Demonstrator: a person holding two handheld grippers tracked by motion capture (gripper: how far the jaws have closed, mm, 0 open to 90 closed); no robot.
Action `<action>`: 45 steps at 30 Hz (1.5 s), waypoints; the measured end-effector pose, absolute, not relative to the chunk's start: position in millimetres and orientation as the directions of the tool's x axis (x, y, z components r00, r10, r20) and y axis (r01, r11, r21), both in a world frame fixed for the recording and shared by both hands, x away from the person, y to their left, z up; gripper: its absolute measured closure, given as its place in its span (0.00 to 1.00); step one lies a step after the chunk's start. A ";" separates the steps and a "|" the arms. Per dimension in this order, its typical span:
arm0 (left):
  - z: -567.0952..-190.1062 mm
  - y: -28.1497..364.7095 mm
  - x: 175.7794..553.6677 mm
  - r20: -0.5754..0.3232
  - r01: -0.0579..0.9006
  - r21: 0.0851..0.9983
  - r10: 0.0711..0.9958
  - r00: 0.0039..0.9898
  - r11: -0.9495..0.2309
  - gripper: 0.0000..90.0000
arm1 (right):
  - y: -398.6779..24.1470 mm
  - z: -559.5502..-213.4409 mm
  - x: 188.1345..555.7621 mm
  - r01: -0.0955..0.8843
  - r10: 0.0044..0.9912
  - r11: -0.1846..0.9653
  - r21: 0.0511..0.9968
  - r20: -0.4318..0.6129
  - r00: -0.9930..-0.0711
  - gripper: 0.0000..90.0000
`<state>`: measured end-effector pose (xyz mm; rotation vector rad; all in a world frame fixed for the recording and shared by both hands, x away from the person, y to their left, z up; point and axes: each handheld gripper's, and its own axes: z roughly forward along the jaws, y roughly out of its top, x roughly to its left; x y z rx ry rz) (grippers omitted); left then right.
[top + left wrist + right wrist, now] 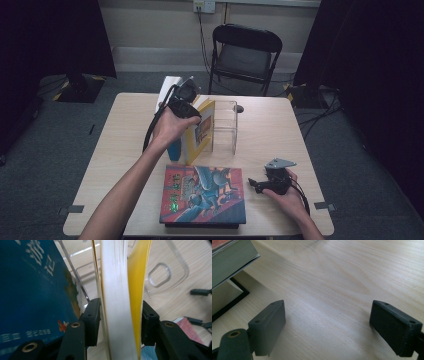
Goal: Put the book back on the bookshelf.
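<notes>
Clearly the wooden table (120, 145) carries the whole job, with the clear acrylic book stand (225, 125) at centre frame and a blue book (32, 295) already leaning at its left. Clamped on the yellow book (200, 131), the left gripper (117, 322) should, I'd judge, keep it upright and slide it snugly beside the blue one before letting go. Lower right, the right gripper (329, 327) idles, jaws wide apart over bare wood near the stacked books (205, 195).

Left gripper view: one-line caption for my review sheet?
Left gripper clamps a yellow-covered book upright beside a blue book, clear rack behind.
</notes>
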<state>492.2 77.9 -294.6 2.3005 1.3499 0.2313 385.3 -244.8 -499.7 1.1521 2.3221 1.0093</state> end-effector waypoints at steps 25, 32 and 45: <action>-297.7 64.7 529.2 -0.063 0.805 0.453 0.888 0.456 -0.382 0.84 | -245.0 -499.7 385.3 0.540 0.795 0.415 0.733 -0.003 -0.607 0.15; -297.7 62.8 545.6 -0.074 0.818 0.446 0.896 0.438 -0.363 0.84 | -245.1 -499.8 385.2 0.539 0.794 0.416 0.732 -0.003 -0.608 0.15; -298.3 56.7 552.7 -0.067 0.819 0.453 0.903 0.424 -0.351 0.84 | -245.2 -499.7 385.1 0.540 0.794 0.416 0.732 -0.002 -0.608 0.15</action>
